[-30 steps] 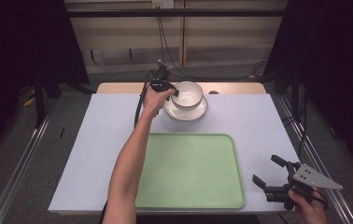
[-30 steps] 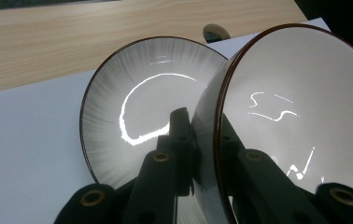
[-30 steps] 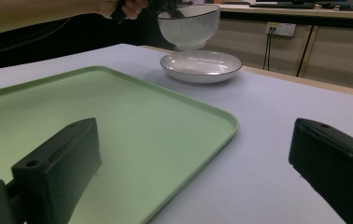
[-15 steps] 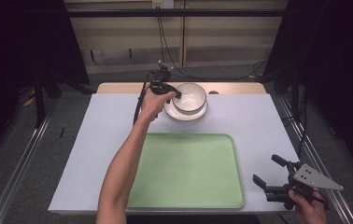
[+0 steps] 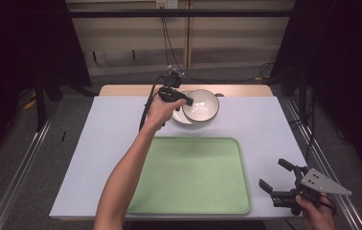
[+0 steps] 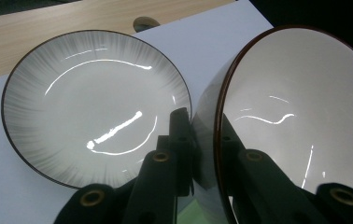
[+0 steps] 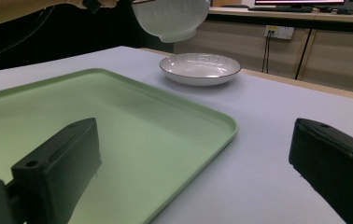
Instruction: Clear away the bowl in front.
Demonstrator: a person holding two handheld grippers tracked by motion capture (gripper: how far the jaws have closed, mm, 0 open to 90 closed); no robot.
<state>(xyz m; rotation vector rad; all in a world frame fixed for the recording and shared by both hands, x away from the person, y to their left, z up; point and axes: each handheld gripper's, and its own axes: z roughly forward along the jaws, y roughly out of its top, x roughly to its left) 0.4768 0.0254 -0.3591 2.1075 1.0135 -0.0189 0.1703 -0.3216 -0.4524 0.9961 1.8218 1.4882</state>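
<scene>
My left gripper (image 5: 185, 101) (image 6: 203, 128) is shut on the rim of a white bowl (image 5: 203, 106) (image 6: 300, 116) with a dark edge, one jaw inside and one outside. The bowl hangs tilted above the table, just right of a shallow white plate (image 5: 177, 118) (image 6: 90, 102) that rests at the far middle. In the right gripper view the bowl (image 7: 172, 16) floats above the plate (image 7: 199, 67). My right gripper (image 5: 271, 173) (image 7: 195, 158) stands open near the front right corner, with nothing between its jaws.
A light green tray (image 5: 188, 177) (image 7: 72, 116) lies empty at the front middle of the white table top (image 5: 97, 143). A wooden strip (image 5: 121, 90) runs along the far edge. A black cable trails from the left gripper.
The bowl has come up off the plate and moved a little to the right, tilting in my left gripper. The right gripper has stayed where it was.
</scene>
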